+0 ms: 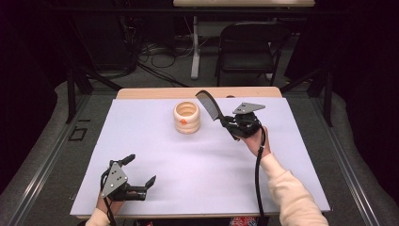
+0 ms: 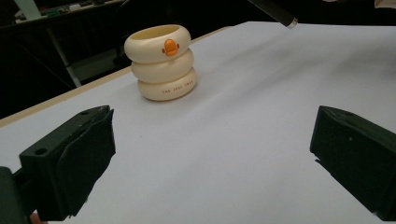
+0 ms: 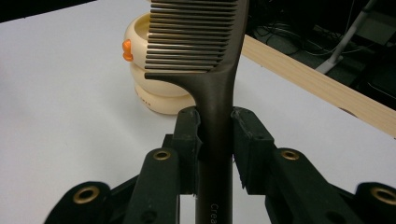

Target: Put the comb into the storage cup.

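The right gripper (image 1: 229, 123) is clamped on the handle of a dark comb (image 1: 208, 104), its jaws pressed against either side of the shaft just below the teeth. In the right gripper view the comb (image 3: 212, 70) stands up along the gripper's own line, teeth end leading, with the handle running back between the jaws. Gripping it low and keeping it lengthwise that way looks meant to leave the toothed end free to go first into something.

That something is probably the cream ringed holder (image 1: 187, 117), a pot shaped like three stacked rings with a small orange duck bill on its top ring. It stands upright on the white surface (image 1: 155, 155), mouth open upward, and the comb's tip hangs in the air just beside its rim, above it and to the right, not yet inside.

The left gripper (image 1: 136, 176) rests low at the near left of the surface, well apart from the holder (image 2: 161, 63), with its jaws spread wide and nothing between them; it seems parked out of the way while the right hand does the work.
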### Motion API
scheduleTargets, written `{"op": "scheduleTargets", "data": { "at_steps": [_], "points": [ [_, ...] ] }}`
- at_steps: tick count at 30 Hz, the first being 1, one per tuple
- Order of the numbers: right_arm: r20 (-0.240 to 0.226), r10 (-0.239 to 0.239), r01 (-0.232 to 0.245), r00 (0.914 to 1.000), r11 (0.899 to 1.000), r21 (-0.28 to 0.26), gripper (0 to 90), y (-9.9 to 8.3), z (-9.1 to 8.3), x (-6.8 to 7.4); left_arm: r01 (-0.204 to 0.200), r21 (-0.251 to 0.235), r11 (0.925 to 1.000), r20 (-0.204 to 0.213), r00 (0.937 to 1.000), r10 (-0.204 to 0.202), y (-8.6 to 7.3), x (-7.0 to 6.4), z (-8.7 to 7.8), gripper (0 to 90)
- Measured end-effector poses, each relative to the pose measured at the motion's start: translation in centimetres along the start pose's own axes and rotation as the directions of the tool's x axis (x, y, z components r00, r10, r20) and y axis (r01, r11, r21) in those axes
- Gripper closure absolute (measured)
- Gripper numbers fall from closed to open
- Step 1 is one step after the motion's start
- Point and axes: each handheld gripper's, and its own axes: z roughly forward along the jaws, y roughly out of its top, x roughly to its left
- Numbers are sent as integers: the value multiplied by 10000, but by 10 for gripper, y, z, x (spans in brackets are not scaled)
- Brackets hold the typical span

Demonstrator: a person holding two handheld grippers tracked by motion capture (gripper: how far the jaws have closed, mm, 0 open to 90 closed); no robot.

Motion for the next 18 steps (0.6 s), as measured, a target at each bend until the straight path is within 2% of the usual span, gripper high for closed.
{"op": "scheduleTargets", "data": {
  "at_steps": [9,18],
  "points": [
    [41,14,-14,10000,9998,-190,722,6,-4,-2,0,-50,10000,48,10000,0,0,0,0,1],
    [-173,-158,152,9997,9993,-331,722,13,3,4,5,-14,10000,33,10000,-5,0,0,0,1]
  ]
}}
